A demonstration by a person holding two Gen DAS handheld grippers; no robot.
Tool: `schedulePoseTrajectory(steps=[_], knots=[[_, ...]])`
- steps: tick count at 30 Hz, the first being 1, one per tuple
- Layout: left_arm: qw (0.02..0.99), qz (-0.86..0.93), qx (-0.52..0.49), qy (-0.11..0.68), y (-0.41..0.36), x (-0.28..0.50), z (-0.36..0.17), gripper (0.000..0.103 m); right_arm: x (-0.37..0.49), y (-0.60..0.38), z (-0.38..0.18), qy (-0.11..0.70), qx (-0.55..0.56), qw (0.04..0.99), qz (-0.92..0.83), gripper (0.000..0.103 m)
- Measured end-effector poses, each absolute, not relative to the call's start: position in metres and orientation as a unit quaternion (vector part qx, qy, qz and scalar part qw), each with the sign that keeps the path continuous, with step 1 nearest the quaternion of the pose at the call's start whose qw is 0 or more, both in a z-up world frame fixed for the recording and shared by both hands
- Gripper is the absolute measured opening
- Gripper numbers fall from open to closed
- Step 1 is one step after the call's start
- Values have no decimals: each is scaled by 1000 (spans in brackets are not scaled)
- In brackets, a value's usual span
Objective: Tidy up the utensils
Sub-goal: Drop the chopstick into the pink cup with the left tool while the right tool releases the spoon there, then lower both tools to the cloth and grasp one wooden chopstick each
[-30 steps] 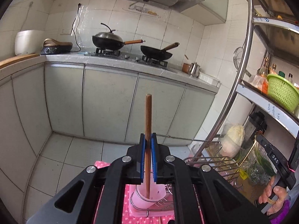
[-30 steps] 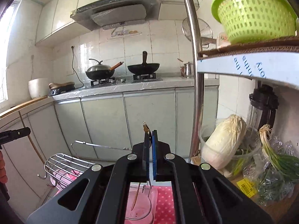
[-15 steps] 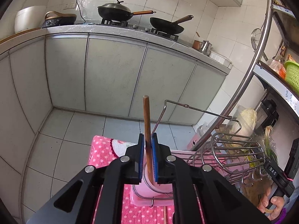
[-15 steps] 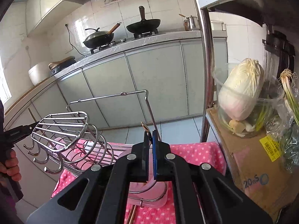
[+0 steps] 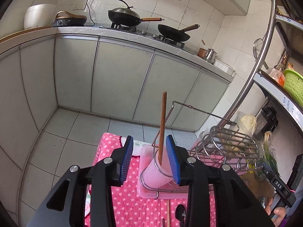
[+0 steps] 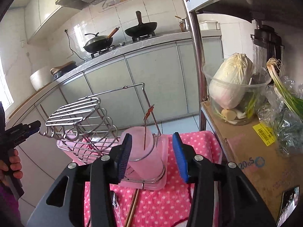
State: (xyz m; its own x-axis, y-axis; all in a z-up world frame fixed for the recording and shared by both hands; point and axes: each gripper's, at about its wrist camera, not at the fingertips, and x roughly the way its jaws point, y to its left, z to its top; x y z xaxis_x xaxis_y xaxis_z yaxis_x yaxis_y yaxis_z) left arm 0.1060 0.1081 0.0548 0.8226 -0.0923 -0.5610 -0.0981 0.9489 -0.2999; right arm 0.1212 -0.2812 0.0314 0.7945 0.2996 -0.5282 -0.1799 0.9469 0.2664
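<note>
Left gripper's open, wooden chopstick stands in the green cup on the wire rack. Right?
Not quite: the cup is pink, not green, as the left wrist view shows. Left gripper jaws are opening, pads clear of the wooden chopstick standing in it, on the wire rack.

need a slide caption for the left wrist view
Left gripper opening around a wooden chopstick standing in the pink cup on a dotted cloth.
</note>
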Motion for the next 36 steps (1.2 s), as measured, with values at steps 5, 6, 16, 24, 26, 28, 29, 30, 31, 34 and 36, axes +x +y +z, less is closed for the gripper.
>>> schedulePoseTrajectory(steps=[5, 6, 16, 24, 26, 28, 29, 30, 31, 34, 36], knots=[[938, -14, -157, 308, 101, 78, 41, 35, 92, -284, 10, 313, 106, 935, 128, 45], [937, -17, -157, 312, 98, 73, 37, 35, 87, -283, 5, 319, 107, 933, 129, 45], [935, -34, -109, 335, 67, 30, 8, 35, 46, -280, -33, 362, 110, 916, 133, 45], [929, -44, -82, 359, 45, 15, -15, 35, 32, -286, -48, 377, 124, 908, 131, 45], [925, -45, -87, 367, 43, 15, -20, 35, 30, -287, -48, 377, 128, 909, 127, 45], [921, -46, -92, 375, 42, 16, -25, 35, 28, -289, -48, 375, 132, 909, 126, 45], [919, -47, -93, 379, 41, 16, -27, 35, 28, -289, -48, 375, 133, 909, 126, 45], [918, -48, -95, 381, 41, 16, -29, 35, 27, -290, -47, 375, 134, 909, 126, 45], [918, -50, -95, 383, 40, 16, -31, 35, 27, -289, -47, 375, 134, 909, 126, 45], [917, -51, -95, 384, 38, 17, -35, 35, 25, -289, -47, 375, 135, 909, 125, 45], [916, -54, -100, 385, 38, 17, -37, 35, 24, -289, -46, 375, 133, 909, 124, 45]])
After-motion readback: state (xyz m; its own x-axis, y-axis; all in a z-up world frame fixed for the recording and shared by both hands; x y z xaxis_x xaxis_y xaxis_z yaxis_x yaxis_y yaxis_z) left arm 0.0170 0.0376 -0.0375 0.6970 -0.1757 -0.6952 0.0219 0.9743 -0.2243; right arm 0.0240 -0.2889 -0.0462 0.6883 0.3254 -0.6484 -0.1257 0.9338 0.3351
